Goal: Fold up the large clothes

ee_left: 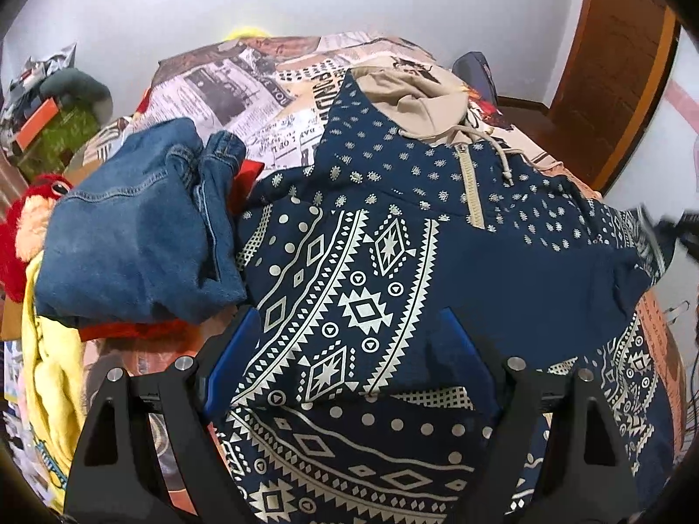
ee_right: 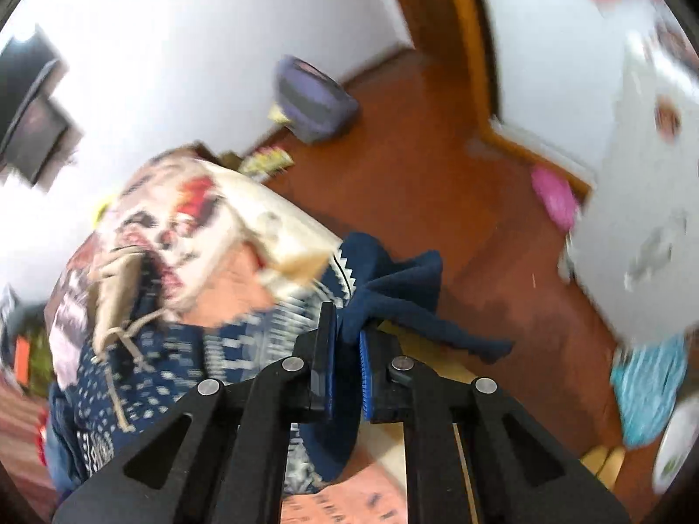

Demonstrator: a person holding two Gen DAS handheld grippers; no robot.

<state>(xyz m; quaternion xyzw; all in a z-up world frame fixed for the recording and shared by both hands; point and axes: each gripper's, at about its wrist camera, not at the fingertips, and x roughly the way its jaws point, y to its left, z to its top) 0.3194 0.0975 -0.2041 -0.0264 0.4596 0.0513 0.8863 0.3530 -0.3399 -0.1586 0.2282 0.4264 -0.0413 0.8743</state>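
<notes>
A navy hoodie [ee_left: 393, 262] with a cream geometric print and a beige hood [ee_left: 415, 96] lies spread on the bed. My left gripper [ee_left: 349, 349] is open, its blue pads [ee_left: 236, 358] on either side of a folded part of the hoodie near its lower hem. My right gripper [ee_right: 347, 340] is shut on the hoodie's navy sleeve cuff [ee_right: 393, 292], at the bed's right edge. The right wrist view is blurred. The hoodie's drawstrings [ee_right: 126, 332] show at its left.
A folded pile of blue denim [ee_left: 140, 227] lies left of the hoodie on the newsprint-pattern bedspread [ee_left: 244, 91]. A red plush toy [ee_left: 26, 218] and yellow cloth [ee_left: 52, 384] lie at the left. Wooden floor [ee_right: 437, 153], a purple bag [ee_right: 310, 100] and a pink item [ee_right: 555, 196] are right of the bed.
</notes>
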